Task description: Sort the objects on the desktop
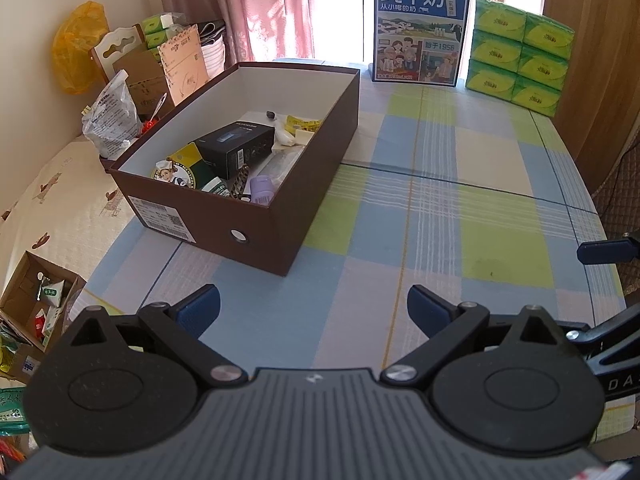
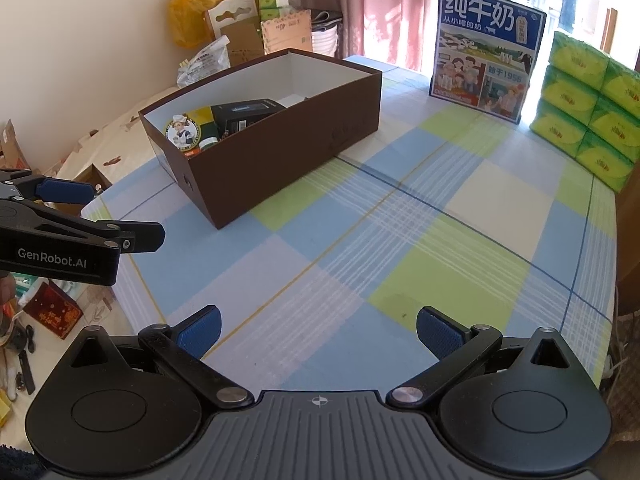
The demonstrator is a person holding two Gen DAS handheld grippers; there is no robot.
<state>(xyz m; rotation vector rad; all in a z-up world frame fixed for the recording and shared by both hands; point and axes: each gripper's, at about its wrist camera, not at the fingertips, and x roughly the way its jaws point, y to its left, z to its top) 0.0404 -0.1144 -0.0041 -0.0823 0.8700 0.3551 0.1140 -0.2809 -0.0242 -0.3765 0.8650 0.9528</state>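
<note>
Left hand-held gripper [image 1: 313, 312]: jaws spread wide, nothing between the blue ribbed pads; hovers over the near edge of the counter [image 1: 460, 184], pointed at the box. Also shows at 9 o'clock in the right wrist view.

Right hand-held gripper [image 2: 318, 330]: jaws likewise wide and empty, above bare cloth at the counter's near side. Its fingertip shows at 3 o'clock in the left view.

Box [image 1: 256, 216]: brown card, rectangular, open top, white lining, a metal eyelet and a printed label on the short end. Sits at 11 o'clock in the left view, 10 o'clock in the right view, angled on the cloth. Judged to be the collecting bin, since the loose desktop things all lie in it.

Contents: black carton [image 1: 236, 148], matt, oblong, tilted on the heap; round tin [image 1: 174, 174] with a nurse picture, leaning against the near wall; lilac item [image 1: 262, 190], plastic, in the near corner; blister strip [image 1: 239, 183]; white and yellow oddments at the far end, too small to name.

Cloth: checked blue, green and white, smooth; no loose item seen on it. Sorting judged at or near its end, both tools standing off.

Milk carton [image 1: 420, 28]: blue printed card, upright at 12 o'clock. Tissue packs [image 1: 520, 52]: green film, stacked in rows at 1 o'clock, apart from the box.
</note>
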